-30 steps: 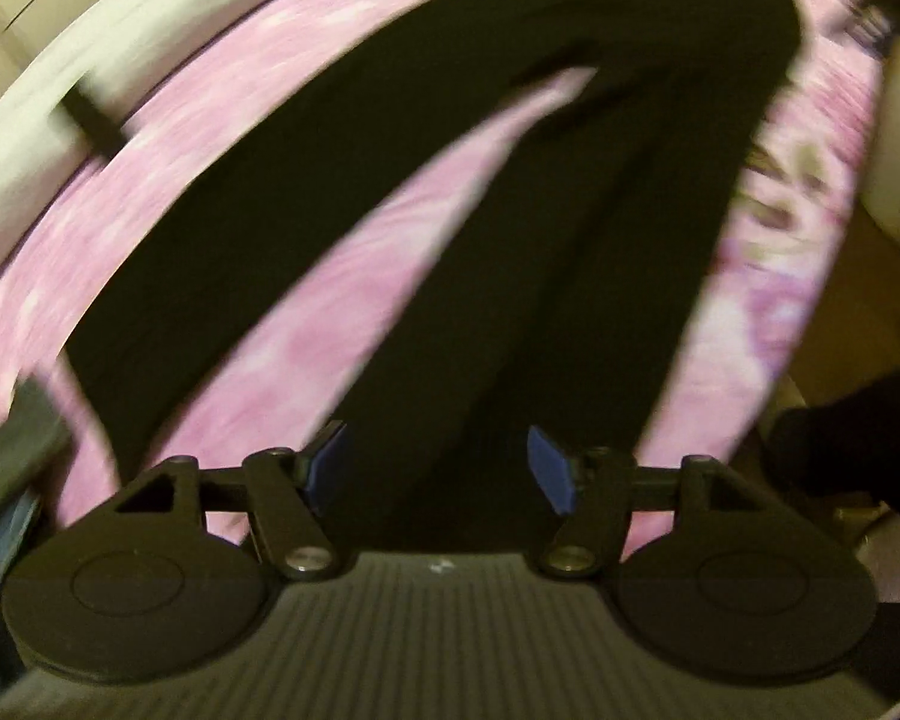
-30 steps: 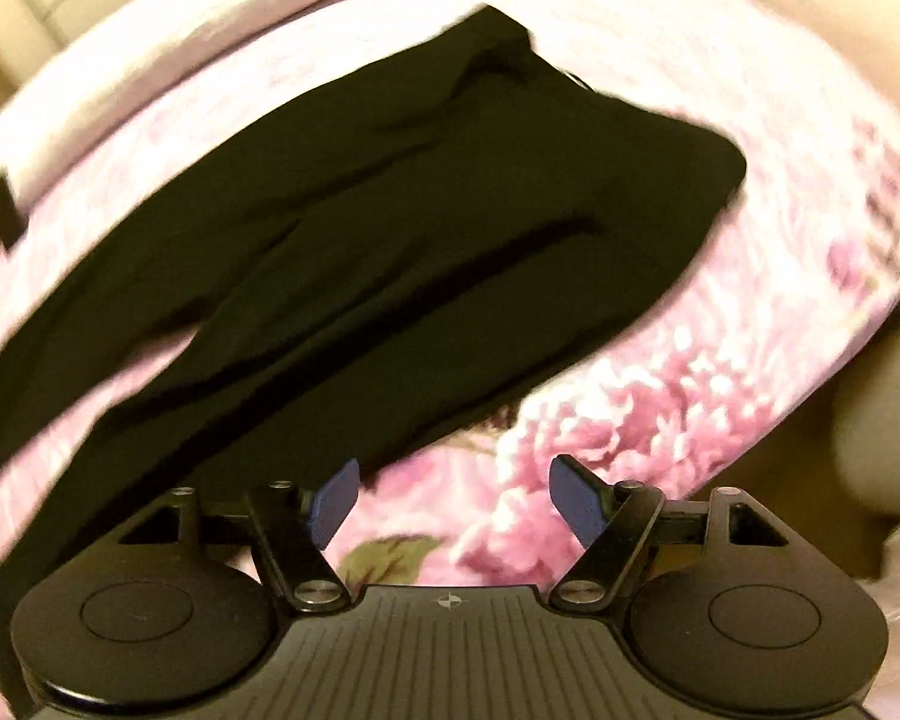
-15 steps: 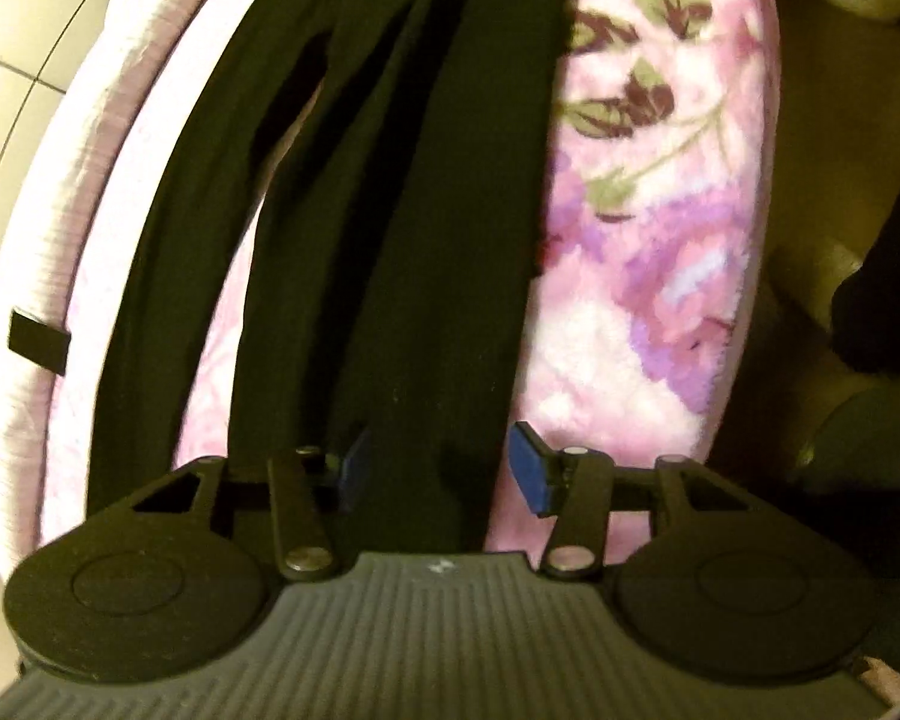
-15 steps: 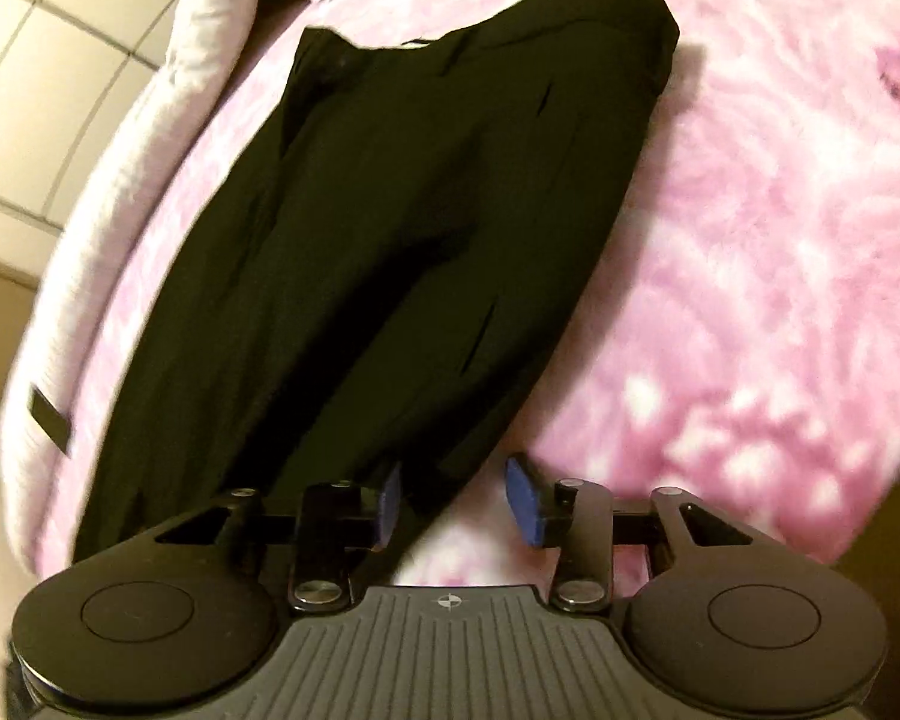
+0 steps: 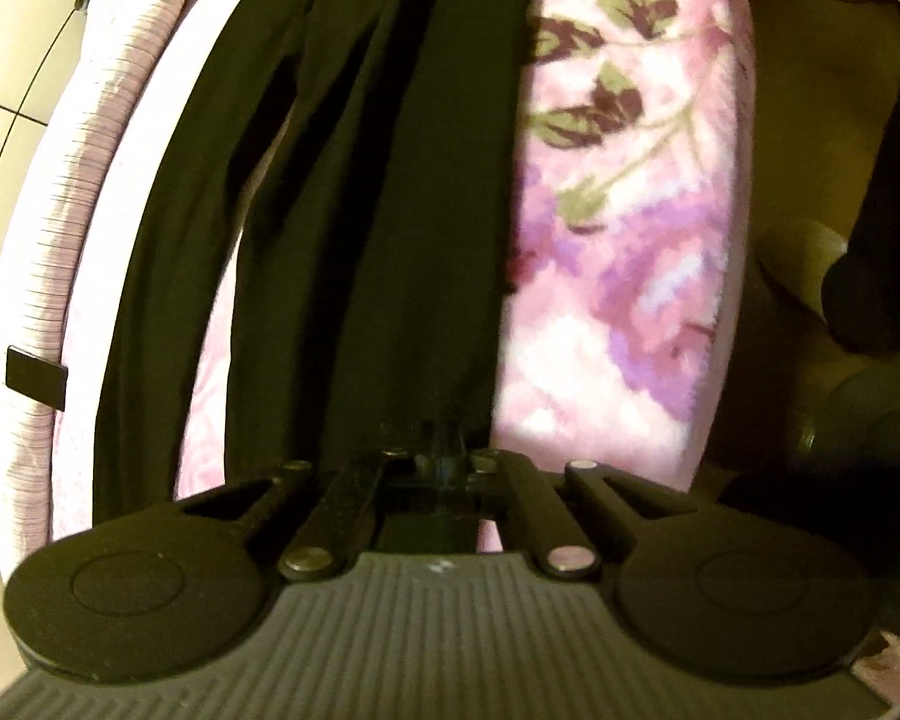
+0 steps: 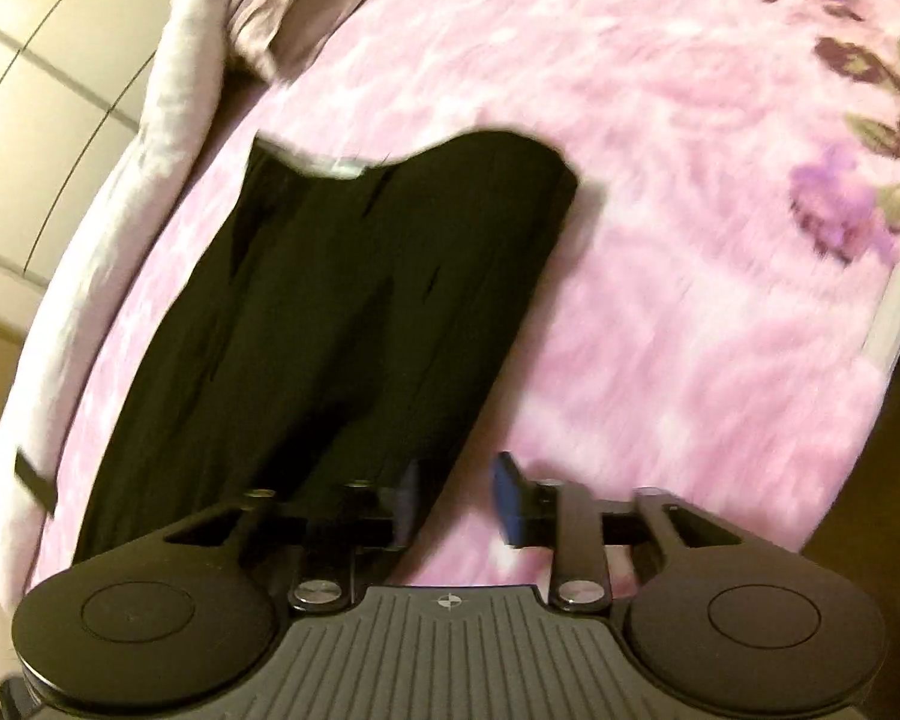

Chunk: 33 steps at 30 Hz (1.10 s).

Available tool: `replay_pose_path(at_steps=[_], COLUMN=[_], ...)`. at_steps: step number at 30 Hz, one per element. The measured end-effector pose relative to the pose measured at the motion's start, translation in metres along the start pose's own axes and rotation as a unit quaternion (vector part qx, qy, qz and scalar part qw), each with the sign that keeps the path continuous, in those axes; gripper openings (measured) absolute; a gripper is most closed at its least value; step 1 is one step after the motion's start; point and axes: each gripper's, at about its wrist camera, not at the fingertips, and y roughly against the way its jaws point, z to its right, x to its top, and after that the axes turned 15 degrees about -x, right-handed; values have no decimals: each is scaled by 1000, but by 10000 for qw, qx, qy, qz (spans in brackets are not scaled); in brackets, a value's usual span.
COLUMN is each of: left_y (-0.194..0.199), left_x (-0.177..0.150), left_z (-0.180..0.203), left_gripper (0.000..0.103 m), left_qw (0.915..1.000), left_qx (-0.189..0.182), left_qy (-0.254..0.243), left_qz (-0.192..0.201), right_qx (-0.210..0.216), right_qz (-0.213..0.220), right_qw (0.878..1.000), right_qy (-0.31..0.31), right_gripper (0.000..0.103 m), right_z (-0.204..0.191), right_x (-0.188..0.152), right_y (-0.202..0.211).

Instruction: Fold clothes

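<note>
A pair of black trousers lies stretched out on a pink floral blanket. In the left wrist view the two legs run away from me, and my left gripper is shut on the hem of the nearer leg. In the right wrist view the trousers show their waistband end at the far side. My right gripper is open, its blue pads astride the trousers' right edge, low over the blanket.
A white padded bed edge with a small black tag runs along the left. Tiled wall lies beyond it. A dark shape and brown floor sit right of the bed. A crumpled pale cloth lies at the far end.
My left gripper has closed on the trouser leg hem. My right gripper has moved in along the trousers' right edge and opened a little wider.
</note>
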Motion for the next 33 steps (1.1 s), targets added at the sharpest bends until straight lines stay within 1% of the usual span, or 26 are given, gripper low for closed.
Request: replay_pose_path(at_steps=[5,6,7,8,9,10,11,14,16,18,20,21,22,23,24,26,28,29,30,31,33], left_y=[-3,-4,-6,-7,-8,-8,-9,-14,-20,-25,-28,-29,-29,-26,-24,-15,-6,-2,1,4,9], left_x=[1,3,6,9,13,16,19,24,23,23,23,23,24,23,23,22,17,15,13,12,8], left_z=[1,2,4,6,11,16,19,23,22,21,21,20,19,17,14,11,9,9,9,10,10], left_gripper=[1,8,20,29,43,44,44,44,42,40,27,5,0,0,0,0,0,0,0,0,0], left_qw=[10000,10000,9999,9997,9995,9992,9992,9987,9987,9986,9984,9989,9993,9996,9998,9999,9995,9991,9988,9985,9977], left_qx=[-24,5,-29,-55,-84,-105,-69,114,161,151,123,123,117,70,27,-26,-174,-266,-320,-375,-483], left_qy=[-23,-80,-151,-208,-283,-352,-384,-480,-487,-513,-544,-446,-349,-262,-178,-102,-119,-139,-177,-214,-281], left_qz=[-15,11,64,80,106,128,128,94,27,-12,-31,-54,-68,-24,21,125,236,295,321,346,395], right_qx=[131,137,116,68,30,2,-16,-47,-94,-187,-239,-232,-216,-152,-62,71,220,250,262,270,247], right_qz=[13,-14,-51,-83,-123,-175,-198,-210,-227,-240,-205,-216,-242,-297,-372,-507,-605,-624,-649,-700,-786], right_qw=[9998,9998,9998,9999,9998,9998,9997,9998,9997,9993,9987,9987,9986,9985,9982,9973,9961,9958,9956,9953,9943], right_qy=[-147,-144,-130,-120,-119,-119,-108,-50,28,217,391,406,420,440,470,523,606,623,620,606,683], right_gripper=[45,45,45,38,16,9,5,2,2,2,3,12,17,31,42,43,43,38,10,4,2], right_z=[-7,-10,-12,-14,-13,-11,-9,-2,0,-5,-11,-12,-14,-16,-16,-18,-22,-25,-27,-27,-27], right_x=[13,14,16,17,19,20,24,36,42,40,36,33,29,24,16,-1,-13,-15,-16,-14,-10], right_y=[-17,-21,-24,-26,-26,-26,-24,-15,-13,-17,-18,-19,-20,-20,-19,-20,-25,-27,-29,-30,-28])
